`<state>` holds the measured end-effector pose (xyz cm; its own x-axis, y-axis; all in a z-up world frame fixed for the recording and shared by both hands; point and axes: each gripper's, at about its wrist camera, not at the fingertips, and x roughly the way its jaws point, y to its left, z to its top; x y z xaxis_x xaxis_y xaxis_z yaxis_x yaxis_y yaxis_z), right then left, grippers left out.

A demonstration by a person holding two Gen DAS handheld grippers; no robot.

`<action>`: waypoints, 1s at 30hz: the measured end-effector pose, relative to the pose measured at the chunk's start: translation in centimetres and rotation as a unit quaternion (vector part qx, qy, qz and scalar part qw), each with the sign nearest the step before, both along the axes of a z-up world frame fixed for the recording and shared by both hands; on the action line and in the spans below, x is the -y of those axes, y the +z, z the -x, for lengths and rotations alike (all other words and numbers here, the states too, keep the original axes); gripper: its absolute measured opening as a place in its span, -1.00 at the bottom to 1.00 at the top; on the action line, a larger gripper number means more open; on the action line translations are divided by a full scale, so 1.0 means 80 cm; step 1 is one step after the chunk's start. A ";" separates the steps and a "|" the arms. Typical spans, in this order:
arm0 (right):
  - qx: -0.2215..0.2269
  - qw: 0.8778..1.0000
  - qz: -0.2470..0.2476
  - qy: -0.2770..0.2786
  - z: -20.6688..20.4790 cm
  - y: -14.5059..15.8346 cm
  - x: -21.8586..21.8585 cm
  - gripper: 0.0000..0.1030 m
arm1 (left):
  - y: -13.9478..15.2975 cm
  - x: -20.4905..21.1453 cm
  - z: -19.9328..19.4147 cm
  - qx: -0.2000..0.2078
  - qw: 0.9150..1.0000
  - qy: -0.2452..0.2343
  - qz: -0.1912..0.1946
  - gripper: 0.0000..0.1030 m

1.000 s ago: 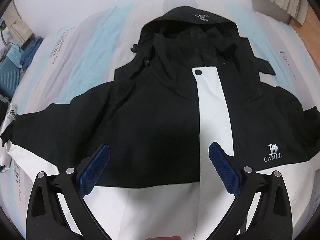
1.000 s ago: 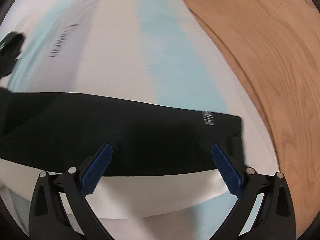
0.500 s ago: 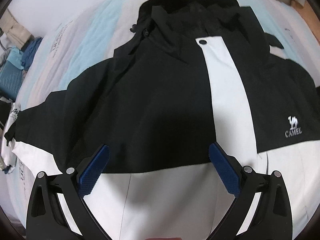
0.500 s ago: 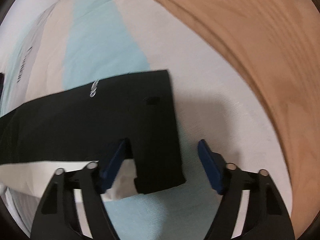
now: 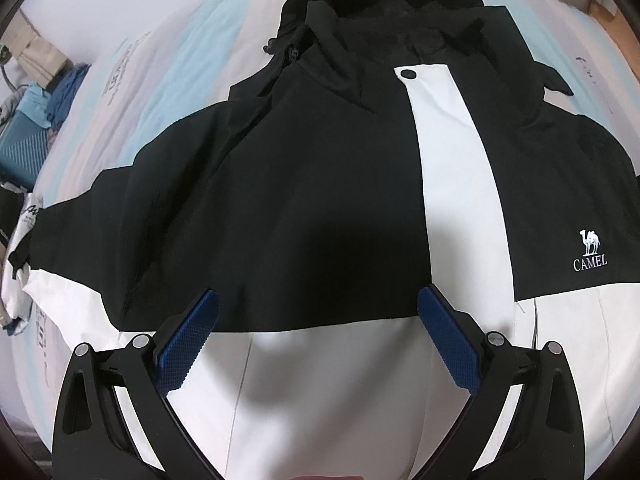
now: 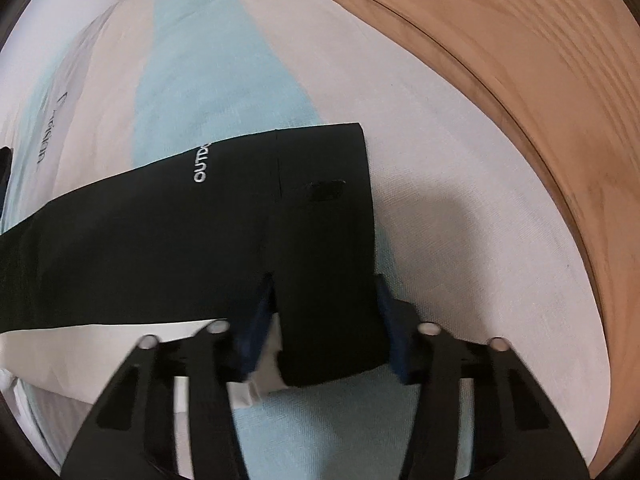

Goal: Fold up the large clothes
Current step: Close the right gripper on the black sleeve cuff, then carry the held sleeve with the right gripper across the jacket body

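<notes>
Bedding: white sheet with pale blue stripes and grey lettering (image 5: 168, 64). Wooden floor, brown grain (image 6: 520, 60), alongside. Teal ribbed case (image 5: 18, 140) at far left edge.

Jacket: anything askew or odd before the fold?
Mostly flat on the bed, front up. Two things stand out: the collar on the picture-left side is rumpled and folded over, not symmetric with the other side. The right gripper is closing across the sleeve cuff; the left gripper hangs open above the jacket.

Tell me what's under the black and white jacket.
The jacket lies on a striped bedsheet, pale blue and white with lettering. Whatever lies directly beneath the jacket's body is covered.
</notes>
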<state>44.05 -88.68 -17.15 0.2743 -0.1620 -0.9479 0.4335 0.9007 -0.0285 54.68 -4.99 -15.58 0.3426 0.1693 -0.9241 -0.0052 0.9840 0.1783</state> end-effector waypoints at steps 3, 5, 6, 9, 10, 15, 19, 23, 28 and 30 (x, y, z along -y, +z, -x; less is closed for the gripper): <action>-0.006 1.000 -0.008 0.002 -0.009 0.010 -0.005 -0.45 | 0.003 0.003 0.004 -0.001 1.000 0.003 -0.005 0.88; -0.007 1.000 -0.006 0.005 -0.015 0.019 -0.039 -0.48 | 0.012 0.005 0.008 -0.001 1.000 0.003 -0.007 0.88; -0.005 1.000 -0.008 0.006 -0.010 0.029 -0.047 -0.49 | 0.016 0.005 0.010 0.000 1.000 0.002 -0.008 0.88; 0.010 1.000 -0.015 0.006 -0.014 0.051 -0.056 -0.49 | 0.035 0.008 0.019 0.001 1.000 -0.002 -0.012 0.88; 0.019 1.000 -0.021 0.005 -0.017 0.060 -0.060 -0.49 | 0.044 0.008 0.023 0.004 1.000 -0.003 -0.009 0.88; 0.046 0.998 -0.002 0.038 -0.026 0.112 -0.112 -0.49 | 0.073 0.007 0.035 0.020 1.000 -0.002 -0.008 0.88; 0.067 0.996 0.001 0.064 -0.034 0.147 -0.162 -0.50 | 0.075 0.004 0.037 0.031 0.999 -0.006 -0.007 0.88; 0.083 0.993 0.007 0.088 -0.048 0.177 -0.231 -0.50 | 0.070 -0.008 0.033 0.035 0.999 -0.007 -0.002 0.88; 0.086 0.990 0.003 0.111 -0.071 0.191 -0.324 -0.50 | 0.069 -0.029 0.031 0.035 0.999 -0.031 -0.006 0.88; 0.088 0.989 0.003 0.115 -0.078 0.191 -0.361 -0.50 | 0.072 -0.041 0.033 0.037 0.998 -0.041 -0.007 0.88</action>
